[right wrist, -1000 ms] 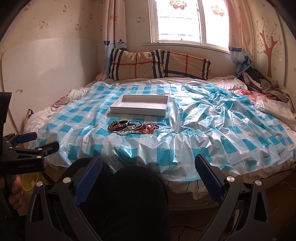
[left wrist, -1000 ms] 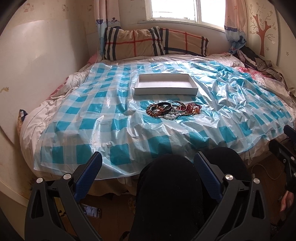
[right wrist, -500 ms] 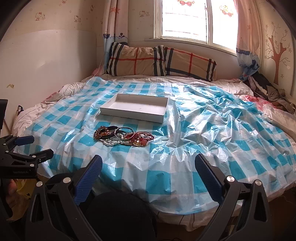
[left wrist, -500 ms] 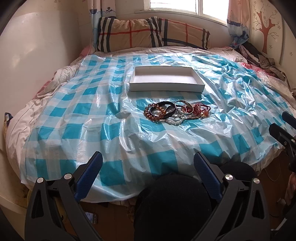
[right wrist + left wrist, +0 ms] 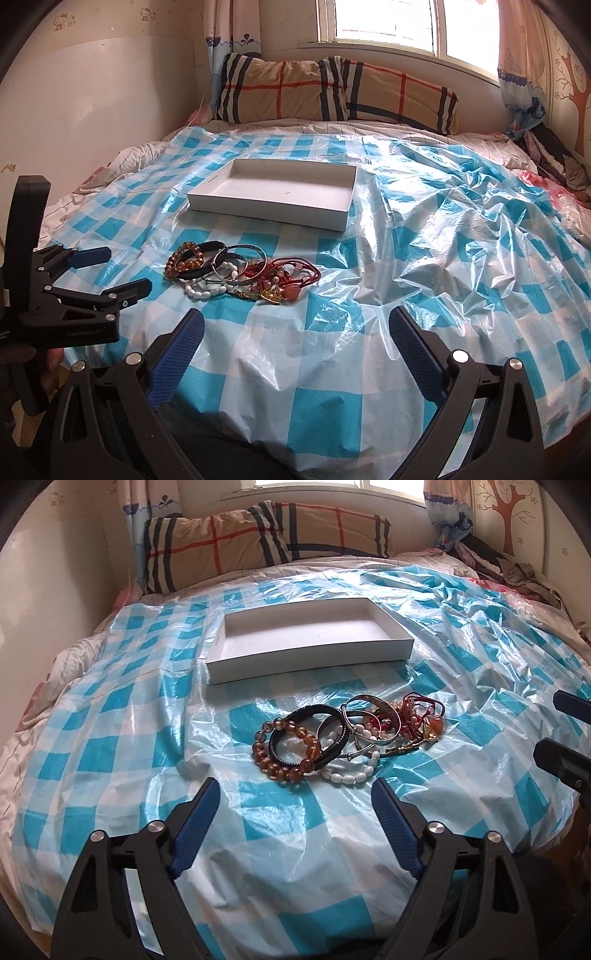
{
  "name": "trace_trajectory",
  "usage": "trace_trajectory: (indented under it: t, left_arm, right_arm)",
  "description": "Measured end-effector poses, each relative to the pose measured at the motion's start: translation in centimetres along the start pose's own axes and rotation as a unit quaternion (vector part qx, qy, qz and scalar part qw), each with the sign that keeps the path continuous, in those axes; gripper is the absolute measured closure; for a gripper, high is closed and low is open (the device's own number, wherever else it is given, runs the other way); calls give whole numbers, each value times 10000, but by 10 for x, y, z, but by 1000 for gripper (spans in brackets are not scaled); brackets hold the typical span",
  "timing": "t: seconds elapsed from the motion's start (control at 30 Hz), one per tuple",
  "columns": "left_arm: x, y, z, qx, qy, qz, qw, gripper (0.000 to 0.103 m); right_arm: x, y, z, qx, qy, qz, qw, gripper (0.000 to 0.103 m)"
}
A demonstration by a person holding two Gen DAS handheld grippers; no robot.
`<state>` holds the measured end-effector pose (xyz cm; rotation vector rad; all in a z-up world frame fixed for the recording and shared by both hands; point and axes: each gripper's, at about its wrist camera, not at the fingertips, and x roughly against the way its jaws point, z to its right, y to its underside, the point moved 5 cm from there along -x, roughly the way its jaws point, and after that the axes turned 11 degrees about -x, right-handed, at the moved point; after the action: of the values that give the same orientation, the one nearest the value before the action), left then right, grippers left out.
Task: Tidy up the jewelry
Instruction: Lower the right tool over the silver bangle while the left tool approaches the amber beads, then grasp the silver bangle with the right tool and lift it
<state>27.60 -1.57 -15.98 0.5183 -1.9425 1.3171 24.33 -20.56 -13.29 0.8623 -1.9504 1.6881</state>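
Note:
A heap of jewelry (image 5: 347,738) lies on the blue-checked plastic sheet: an amber bead bracelet (image 5: 286,751), a black bangle (image 5: 306,734), silver bangles (image 5: 373,716), white beads (image 5: 354,773) and red cords (image 5: 421,712). The heap also shows in the right wrist view (image 5: 240,271). An empty white box tray (image 5: 310,662) sits just beyond it, also seen in the right wrist view (image 5: 273,212). My left gripper (image 5: 295,797) is open and empty, just short of the heap. My right gripper (image 5: 295,325) is open and empty, nearer than the heap and to its right.
The plastic sheet (image 5: 110,738) covers a bed, crumpled at the right (image 5: 461,221). Plaid pillows (image 5: 332,92) lie at the head under the window. Clothes (image 5: 554,155) are piled at the far right. A white wall panel (image 5: 92,103) runs along the left.
Both grippers have moved forward over the bed towards the jewelry heap, which now looks much larger and closer. Both stay open. The jewelry and tray have not moved.

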Motion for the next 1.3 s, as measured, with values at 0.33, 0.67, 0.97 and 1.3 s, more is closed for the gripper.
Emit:
trace_trajectory:
  t: [0.33,0.67,0.97,1.3]
  left_arm:
    - [-52,-4,0,-264,454,-274,9982,88]
    - [-31,6,-17,615,899,-74,9940,93]
    - [-18,19,-28,1069,950,-57,9897,93]
    - [-18,21,-32,1132,923,-79,9892,93]
  right_arm:
    - [-32,-13,-2,119,-99,-71,9999,7]
    - [-73,-24,-38,933,-625,-293,9932,7]
    - [-135,-30,-70,1481,-1108,-872,9789,7]
    - [-167,-30,-75,1446,-1660,-1506,9638,35]
